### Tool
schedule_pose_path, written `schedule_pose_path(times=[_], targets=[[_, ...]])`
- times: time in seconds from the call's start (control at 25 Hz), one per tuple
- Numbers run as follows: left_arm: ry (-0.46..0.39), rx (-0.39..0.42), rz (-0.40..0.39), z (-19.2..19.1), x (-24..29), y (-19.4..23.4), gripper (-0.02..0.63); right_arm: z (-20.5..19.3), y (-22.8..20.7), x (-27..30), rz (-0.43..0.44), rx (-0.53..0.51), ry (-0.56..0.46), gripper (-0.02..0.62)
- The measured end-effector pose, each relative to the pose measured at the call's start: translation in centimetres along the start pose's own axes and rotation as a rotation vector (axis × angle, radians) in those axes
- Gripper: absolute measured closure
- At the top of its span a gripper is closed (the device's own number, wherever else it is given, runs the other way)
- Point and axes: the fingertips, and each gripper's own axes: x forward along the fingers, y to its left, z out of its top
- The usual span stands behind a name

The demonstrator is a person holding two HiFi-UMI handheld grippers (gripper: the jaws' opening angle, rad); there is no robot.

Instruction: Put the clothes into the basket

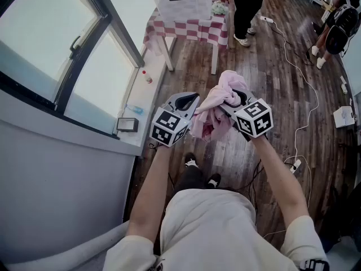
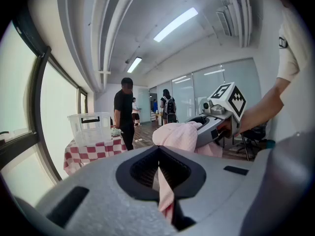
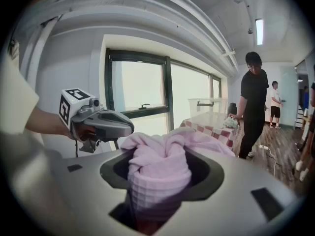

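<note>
A pink waffle-knit cloth (image 1: 217,109) hangs in the air between my two grippers, at chest height above the wooden floor. My right gripper (image 1: 237,99) is shut on a thick bunch of the cloth (image 3: 160,168), which bulges out of its jaws. My left gripper (image 1: 190,101) is shut on a thin edge of the same cloth (image 2: 165,193), just left of the right one. The clear plastic basket (image 1: 180,1) stands on a red-checked table (image 1: 194,30) some way ahead; the basket (image 2: 91,127) also shows in the left gripper view.
A person in black (image 1: 245,7) stands at the table's right side. Big windows and a sill (image 1: 144,103) with a small bottle run along the left. White cables (image 1: 302,81) trail over the floor on the right, with more people (image 1: 338,24) at the far right.
</note>
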Motion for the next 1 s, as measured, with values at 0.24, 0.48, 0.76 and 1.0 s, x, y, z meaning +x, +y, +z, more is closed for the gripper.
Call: schedule_pose_path(times=[0.24, 0.48, 0.76, 1.0], targets=[[0.001, 0.0, 0.004, -0.3, -0.1, 0.4, 0.592, -0.4, 0.1, 0.2, 0.004, 0.0, 0.003, 0.348], [0.001, -0.007, -0.007, -0.5, 0.9, 1.7, 0.592, -0.1, -1.4, 0.8, -0.016, 0.01, 0.002, 0.348], [0.008, -0.028, -0.02, -0.8, 2.1, 4.9, 0.592, 0.9, -3.2, 2.9, -0.028, 0.036, 0.01, 0.348], [0.009, -0.038, -0.031, -1.4, 2.7, 9.4, 0.592, 2.6, -4.6, 6.7, -0.04, 0.035, 0.019, 0.348]])
